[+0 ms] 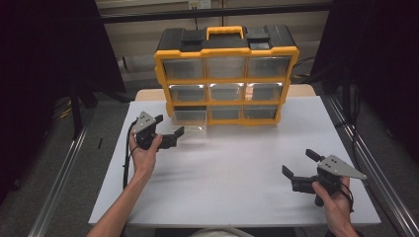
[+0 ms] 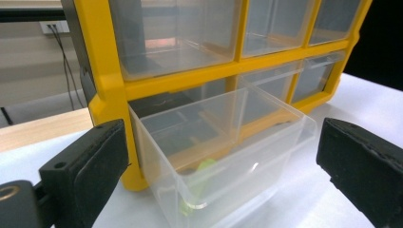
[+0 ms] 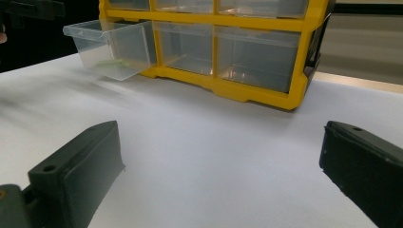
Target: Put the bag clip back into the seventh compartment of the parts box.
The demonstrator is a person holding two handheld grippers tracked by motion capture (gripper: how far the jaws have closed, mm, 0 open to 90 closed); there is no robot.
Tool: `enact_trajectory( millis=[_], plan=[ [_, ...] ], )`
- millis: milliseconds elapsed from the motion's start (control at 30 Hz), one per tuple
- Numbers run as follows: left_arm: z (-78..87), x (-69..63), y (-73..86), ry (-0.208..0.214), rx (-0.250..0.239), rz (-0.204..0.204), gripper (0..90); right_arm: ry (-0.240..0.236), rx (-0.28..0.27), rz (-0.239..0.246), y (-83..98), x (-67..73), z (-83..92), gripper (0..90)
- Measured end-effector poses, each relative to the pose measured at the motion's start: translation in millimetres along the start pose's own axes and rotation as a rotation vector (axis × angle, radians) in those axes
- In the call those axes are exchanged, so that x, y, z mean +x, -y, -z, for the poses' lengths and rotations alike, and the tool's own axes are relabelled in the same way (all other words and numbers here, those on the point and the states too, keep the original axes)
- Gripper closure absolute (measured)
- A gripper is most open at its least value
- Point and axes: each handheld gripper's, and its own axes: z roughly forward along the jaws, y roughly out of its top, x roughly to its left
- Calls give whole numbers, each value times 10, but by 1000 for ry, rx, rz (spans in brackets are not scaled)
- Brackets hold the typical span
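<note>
A yellow and black organiser cabinet (image 1: 226, 74) with clear drawers stands at the far middle of the white table (image 1: 232, 168). Its bottom-left drawer (image 1: 191, 118) (image 2: 223, 152) (image 3: 111, 47) is pulled out, and a small green item (image 2: 202, 168) lies inside it. My left gripper (image 1: 170, 126) (image 2: 223, 171) is open just in front of that drawer, jaws wide apart, nothing held. My right gripper (image 1: 299, 163) (image 3: 221, 171) is open near the table's front right, well away from the cabinet, holding nothing.
The cabinet has an orange carry handle (image 1: 225, 31) on top. Metal rails (image 1: 59, 173) run along both sides of the table. Bare white tabletop lies between the two grippers.
</note>
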Motion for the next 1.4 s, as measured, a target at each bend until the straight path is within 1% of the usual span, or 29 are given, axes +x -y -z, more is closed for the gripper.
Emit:
enact_trajectory(
  millis=[33, 67, 133, 200, 267, 300, 333, 367, 433, 500, 533, 567, 600, 633, 667, 700, 733, 800, 867, 900, 933, 967, 1033, 1133, 1167, 1200, 1267, 1333, 1400],
  plan=[
    [24, 7, 14, -4, -1, -17, 36, 5, 0, -2, 0, 5, -4, 0],
    [40, 9, 30, -4, -11, -20, 38, 5, -2, 3, 1, 4, -9, 1],
    [79, -15, 79, -11, -20, -11, 39, 10, -2, 4, 3, 5, -12, 1],
    [112, -34, 132, -2, -25, -5, 39, 15, -4, 2, 4, 4, -18, 1],
    [137, -68, 176, 9, -33, -19, 39, 17, -4, 3, 4, 5, -20, 2],
    [149, -93, 189, 6, -28, -33, 38, 18, -5, 3, 4, 5, -20, 2],
    [188, -123, 213, 18, -20, -56, 37, 20, -4, 3, 4, 7, -21, 2],
    [206, -141, 233, 23, -35, -47, 37, 23, -6, 2, 5, 8, -23, 2],
    [246, -170, 266, 36, -35, -47, 34, 19, -3, 4, 5, 5, -21, 2],
    [267, -191, 281, 27, -32, -48, 33, 20, -2, 6, 5, 5, -21, 2],
    [287, -203, 296, 28, -35, -42, 33, 20, -1, 8, 5, 4, -22, 2],
    [313, -213, 313, 34, -31, -22, 32, 15, 2, 10, 4, 5, -23, 2],
    [326, -216, 320, 39, -25, -15, 30, 16, 1, 11, 4, 5, -24, 2],
    [363, -234, 337, 24, -31, -29, 25, 19, -1, 9, 5, 8, -25, 3],
    [363, -234, 337, 24, -31, -29, 18, 19, -1, 9, 5, 8, -25, 3],
    [377, -236, 346, 14, -23, -40, 17, 24, -4, 8, 5, 7, -22, 3],
    [398, -241, 357, -7, -18, -35, 17, 24, -4, 8, 5, 7, -22, 3],
    [446, -232, 386, -5, -25, -25, 18, 23, -3, 8, 6, 5, -21, 3],
    [498, -225, 401, -3, -26, -30, 17, 22, -2, 7, 5, 4, -17, 3],
    [546, -211, 417, -21, -36, -25, 17, 24, -3, 8, 6, 5, -20, 3],
    [546, -211, 417, -21, -36, -25, 21, 24, -3, 8, 6, 5, -20, 3],
    [579, -200, 432, -32, -29, -23, 21, 24, -4, 8, 5, 6, -21, 3],
    [647, -198, 481, -37, -26, -13, 25, 23, -3, 9, 5, 3, -15, 3],
    [700, -199, 507, -32, -24, -23, 26, 25, -1, 1, 4, 5, -10, 3],
    [724, -196, 519, -23, -28, -17, 26, 26, -2, 4, 5, 4, -11, 4],
    [747, -206, 526, -32, -34, -3, 26, 26, -2, 4, 5, 4, -11, 4],
    [809, -194, 536, -34, -37, -9, 27, 27, -4, 5, 5, 5, -13, 4],
    [871, -188, 543, -54, -41, -2, 27, 25, -4, 9, 6, 5, -11, 4],
    [928, -176, 549, -61, -42, 2, 30, 30, -3, 6, 5, -1, -6, 4]
  ],
)
